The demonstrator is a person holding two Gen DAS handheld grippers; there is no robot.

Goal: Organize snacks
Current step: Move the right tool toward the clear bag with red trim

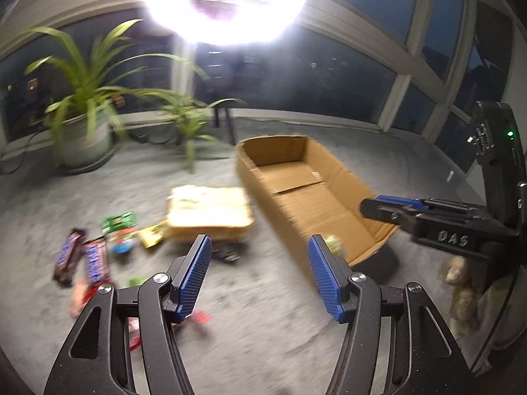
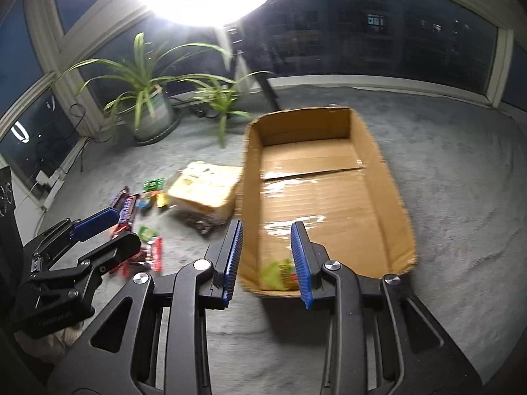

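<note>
Both the left gripper (image 1: pixel 258 271) and right gripper (image 2: pixel 266 260) stand open, holding nothing. A green-yellow snack packet (image 2: pixel 276 271) lies in the open brown cardboard box's (image 2: pixel 392 197) near corner; more wrapped snacks (image 1: pixel 94 256) lie scattered on the grey carpet (image 1: pixel 257 322) left of the box.

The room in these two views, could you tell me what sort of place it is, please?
Probably a carpeted room in a flat or office at night. Large dark windows curve around it, a potted plant stands on the grey carpet, and an open cardboard box lies beside scattered snacks.
</note>
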